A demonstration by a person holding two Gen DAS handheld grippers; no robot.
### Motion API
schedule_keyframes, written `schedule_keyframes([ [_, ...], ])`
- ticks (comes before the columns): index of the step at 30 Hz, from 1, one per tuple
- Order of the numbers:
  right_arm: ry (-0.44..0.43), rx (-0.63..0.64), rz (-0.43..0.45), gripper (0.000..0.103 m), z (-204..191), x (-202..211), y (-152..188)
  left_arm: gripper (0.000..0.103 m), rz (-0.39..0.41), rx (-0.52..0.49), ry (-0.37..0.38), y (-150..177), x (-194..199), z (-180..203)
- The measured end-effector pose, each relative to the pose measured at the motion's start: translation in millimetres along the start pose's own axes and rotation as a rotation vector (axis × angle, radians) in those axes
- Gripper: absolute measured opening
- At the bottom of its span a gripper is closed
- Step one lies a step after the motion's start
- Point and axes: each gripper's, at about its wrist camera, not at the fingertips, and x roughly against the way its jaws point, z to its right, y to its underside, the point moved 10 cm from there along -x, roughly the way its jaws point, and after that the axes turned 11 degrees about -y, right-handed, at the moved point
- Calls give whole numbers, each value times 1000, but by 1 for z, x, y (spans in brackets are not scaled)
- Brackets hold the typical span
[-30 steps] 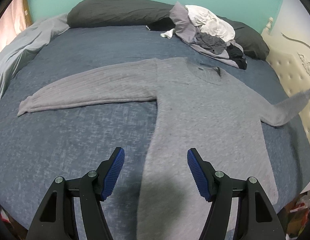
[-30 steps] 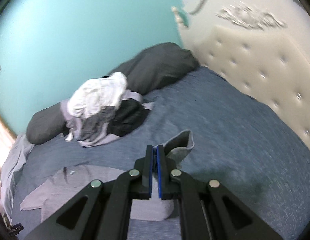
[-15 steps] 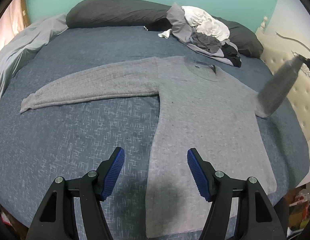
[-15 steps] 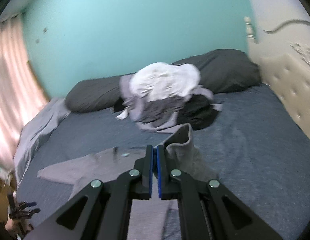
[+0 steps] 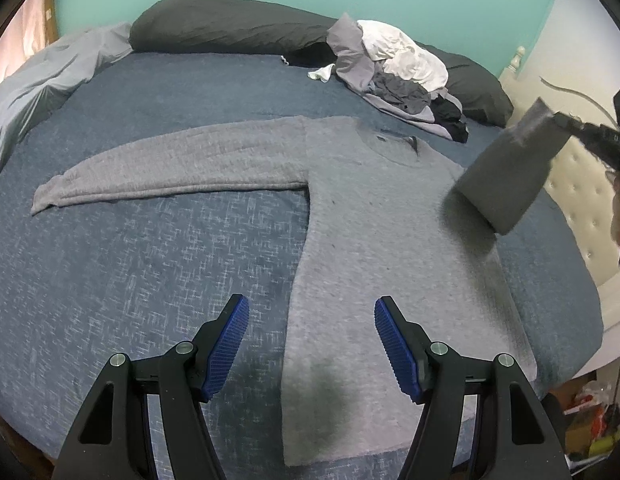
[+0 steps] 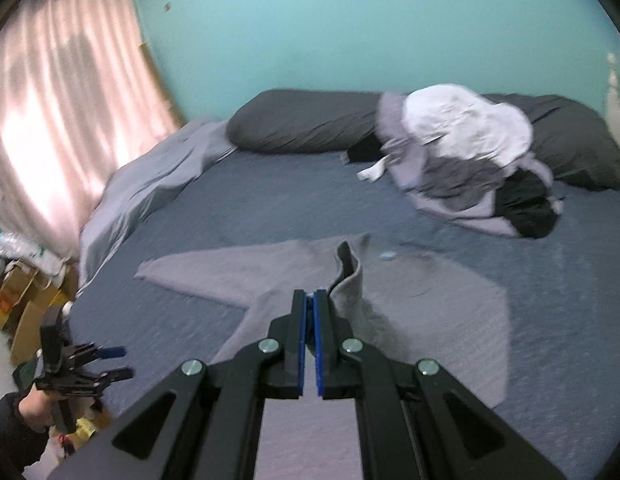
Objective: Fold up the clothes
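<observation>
A grey knit sweater [image 5: 374, 216] lies flat, front up, on the blue bedspread [image 5: 130, 260], its left sleeve [image 5: 170, 168] stretched out sideways. My right gripper [image 6: 310, 304] is shut on the cuff of the other sleeve [image 6: 350, 284]. That sleeve [image 5: 510, 172] hangs lifted above the sweater's right shoulder, seen at the right in the left wrist view. My left gripper [image 5: 312, 312] stands open over the sweater's lower left edge, nothing between its blue pads [image 5: 230, 340]. The same gripper [image 6: 106, 364] shows small at the lower left of the right wrist view.
A heap of unfolded clothes [image 5: 394, 76] sits near the dark pillows [image 5: 230, 24] at the bed's far side. A padded cream headboard [image 5: 582, 184] stands at the right, a grey sheet [image 5: 42, 80] at the left, and a pink curtain [image 6: 58, 112] with floor clutter [image 6: 18, 280] below it.
My right gripper has swung the held sleeve up off the bed and inward over the sweater's body, turning from the headboard toward the curtain side. My left gripper has shifted slightly over the hem.
</observation>
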Motion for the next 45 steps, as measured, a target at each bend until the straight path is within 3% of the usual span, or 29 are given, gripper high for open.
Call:
schedule_keyframes([
  [10, -95, -21, -143, 3, -68, -90, 77, 70, -11, 17, 21, 11, -7, 2],
  [16, -143, 2, -209, 3, -103, -124, 108, 70, -14, 31, 14, 11, -12, -6],
  [29, -223, -6, -342, 3, -131, -184, 175, 70, -39, 12, 13, 19, -25, -3],
  [36, -220, -32, -363, 3, -114, -186, 187, 70, -48, -11, 48, 21, -37, 11],
  [45, -110, -134, -334, 4, -27, -146, 191, 70, -122, -88, 146, 38, -91, 65],
])
